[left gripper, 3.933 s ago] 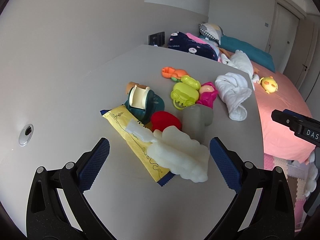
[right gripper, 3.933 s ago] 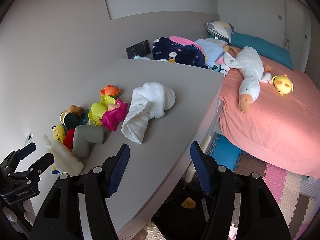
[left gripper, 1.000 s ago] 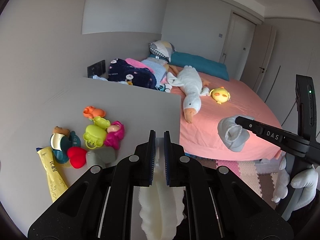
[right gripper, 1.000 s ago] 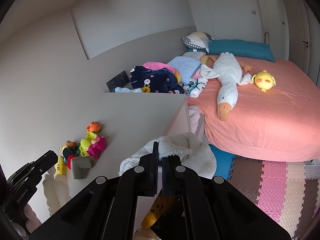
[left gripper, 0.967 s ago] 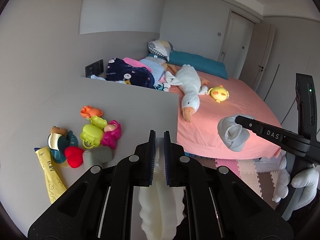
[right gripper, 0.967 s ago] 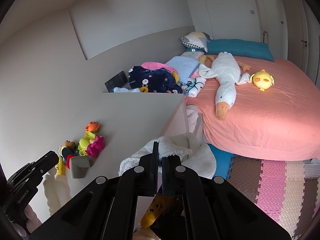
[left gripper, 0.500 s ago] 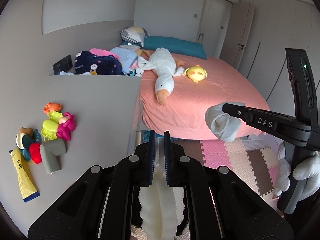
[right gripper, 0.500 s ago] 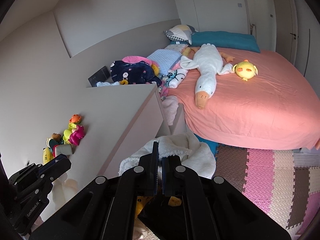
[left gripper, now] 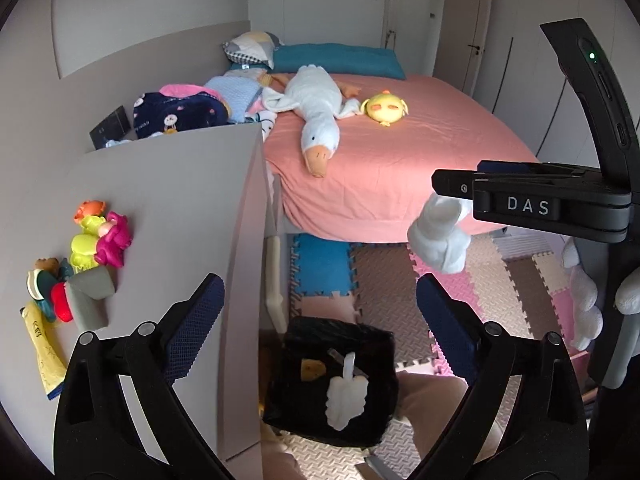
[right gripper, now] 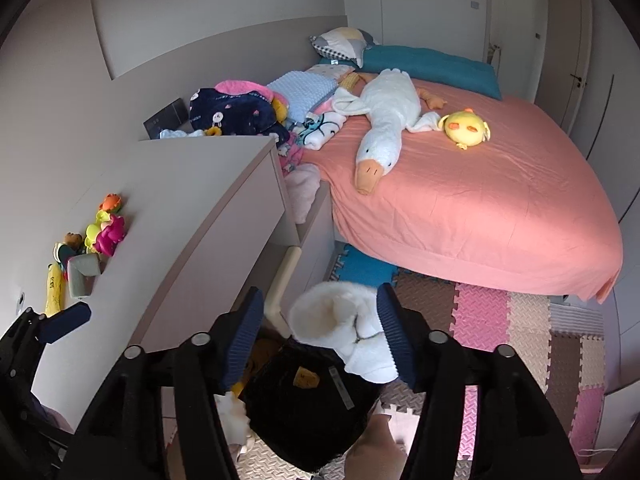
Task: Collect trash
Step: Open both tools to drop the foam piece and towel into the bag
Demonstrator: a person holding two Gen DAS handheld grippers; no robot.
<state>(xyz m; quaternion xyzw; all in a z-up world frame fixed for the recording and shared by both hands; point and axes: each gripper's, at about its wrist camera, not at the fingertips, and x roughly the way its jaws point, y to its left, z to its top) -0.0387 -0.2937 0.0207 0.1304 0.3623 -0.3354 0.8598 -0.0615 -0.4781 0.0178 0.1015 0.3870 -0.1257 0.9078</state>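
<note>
A black-lined bin stands on the floor beside the desk, right under both grippers. My left gripper is opening, wide apart with nothing between its fingers. A white crinkled foam piece is loose over the bin's mouth, below it. My right gripper is also opening. A white fluffy cloth sits between its jaws, leaning on the right pad and clear of the left one. In the left wrist view that cloth hangs under the right gripper. A yellow wrapper lies on the desk.
The grey desk carries a cluster of plastic toys and a grey block. A pink bed with a goose plush lies beyond. Foam mats cover the floor. A person's leg is next to the bin.
Both grippers were shut on their loads half a second ago and now stand apart. The white foam piece has left the left gripper and dropped toward the bin. Both views tilted down over the bin.
</note>
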